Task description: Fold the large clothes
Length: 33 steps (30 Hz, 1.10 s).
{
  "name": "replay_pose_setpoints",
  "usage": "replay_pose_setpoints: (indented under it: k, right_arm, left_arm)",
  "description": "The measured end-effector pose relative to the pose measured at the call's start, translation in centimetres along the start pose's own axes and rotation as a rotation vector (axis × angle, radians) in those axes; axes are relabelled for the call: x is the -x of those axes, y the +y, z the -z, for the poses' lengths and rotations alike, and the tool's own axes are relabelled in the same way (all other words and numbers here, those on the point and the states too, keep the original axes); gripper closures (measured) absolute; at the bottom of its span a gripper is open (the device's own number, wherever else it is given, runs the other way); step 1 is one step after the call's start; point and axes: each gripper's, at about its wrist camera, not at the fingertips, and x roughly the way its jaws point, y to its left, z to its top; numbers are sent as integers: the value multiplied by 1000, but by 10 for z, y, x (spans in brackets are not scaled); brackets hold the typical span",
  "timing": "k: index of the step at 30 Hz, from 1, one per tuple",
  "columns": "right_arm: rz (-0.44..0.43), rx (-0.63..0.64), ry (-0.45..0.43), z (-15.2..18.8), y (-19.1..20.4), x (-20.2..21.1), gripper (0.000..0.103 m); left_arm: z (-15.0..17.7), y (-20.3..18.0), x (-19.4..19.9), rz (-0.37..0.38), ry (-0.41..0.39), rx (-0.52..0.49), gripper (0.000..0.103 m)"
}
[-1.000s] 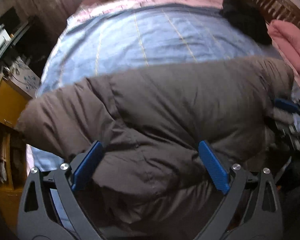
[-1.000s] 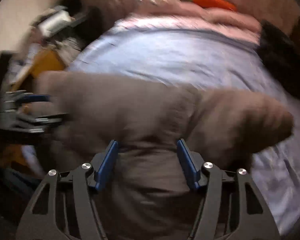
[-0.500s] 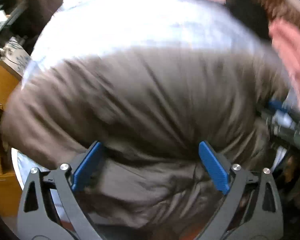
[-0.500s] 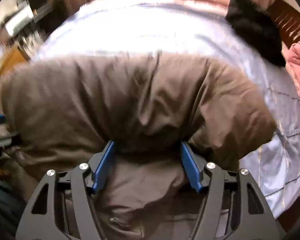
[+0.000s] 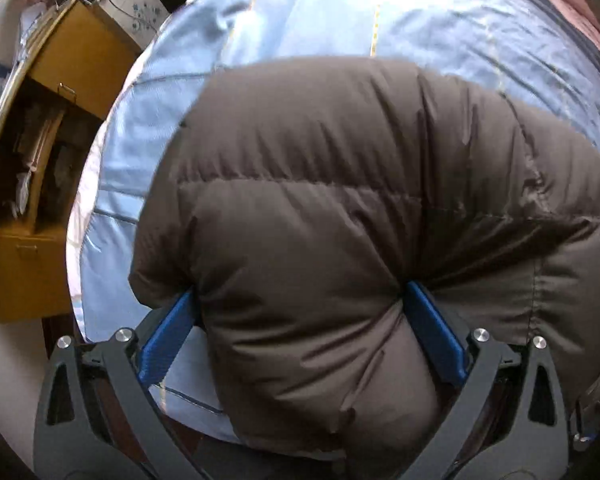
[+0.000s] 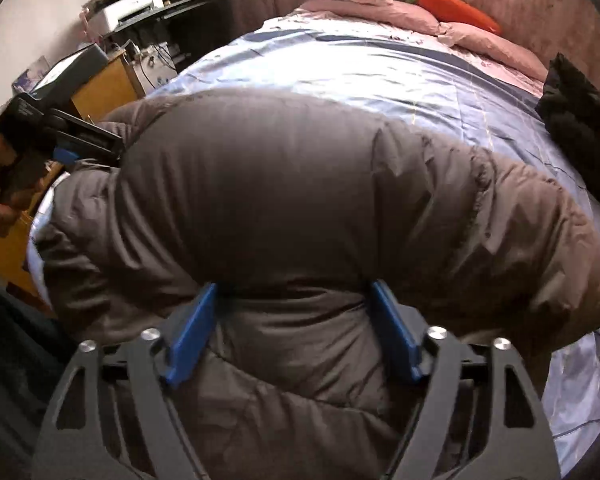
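A large brown puffer jacket (image 5: 340, 184) lies bunched on a light blue quilted bed cover (image 5: 340, 12). My left gripper (image 5: 300, 312) is shut on a thick fold at the jacket's left end, its blue pads pressed into the padding. My right gripper (image 6: 296, 304) is shut on a thick fold at the jacket's (image 6: 300, 184) near edge. In the right wrist view the left gripper (image 6: 72, 144) shows at the far left, gripping the jacket's left end. The jacket hides both grippers' fingertips.
A yellow wooden cabinet (image 5: 60, 80) stands left of the bed. A black garment (image 6: 576, 120) lies at the bed's right side. Pink pillows (image 6: 380, 8) and an orange carrot cushion (image 6: 452, 8) sit at the head. A printer (image 6: 128, 4) and desk clutter are at back left.
Both grippers have carried the jacket forward over the bed, folding it over into a rounder bundle. The left wrist view has swung left, toward the cabinet.
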Motion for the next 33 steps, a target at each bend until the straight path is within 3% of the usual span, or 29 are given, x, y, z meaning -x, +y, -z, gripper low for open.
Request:
replay_pose_setpoints:
  k: [2,3,5,7,9,10,12,15,20,27,32,33]
  right_arm:
    - [0,-4,10,-3,0,-4,21]
    - [-8,-15,11,-7,-1,-3,21]
    - [-34,-50,-9,-11,-10,7,28]
    - [-66,-64,-72,-15,-14,26,33]
    - [-101,-47,-128,-17,-12,42,55]
    - [-112,-33,-131,-17,-8,47,60]
    - [-119,-9,-94,-18,-1,44,72]
    - [-93,-8,-41,-15,1,34,72]
    - [-64,-24,50,-4,-2,2,75]
    - [7,26,68,3,14,-18,74]
    - [-27,-11,26,-2,5,0,72]
    - [-40,-59,-16,-6,-2,13,71]
  left_arm:
    - [-3,-4,4,-16,-15,-13,2]
    - [-3,-5,12,-19,-36,-18,7]
    - [2,-7,48,7,-155,-32,8]
    - [21,-14,90,119,-303,-74,8]
    - [43,-29,120,231,-407,-179,8]
    - [51,-39,125,265,-418,-233,13]
    - [73,-68,121,290,-393,-379,29]
    - [94,-100,86,216,-257,-504,46]
    - [95,-110,50,157,-152,-474,43]
    - [92,-125,28,83,-110,-458,42]
    - [93,-115,61,159,-226,-402,40]
    - [92,-108,73,182,-283,-374,29]
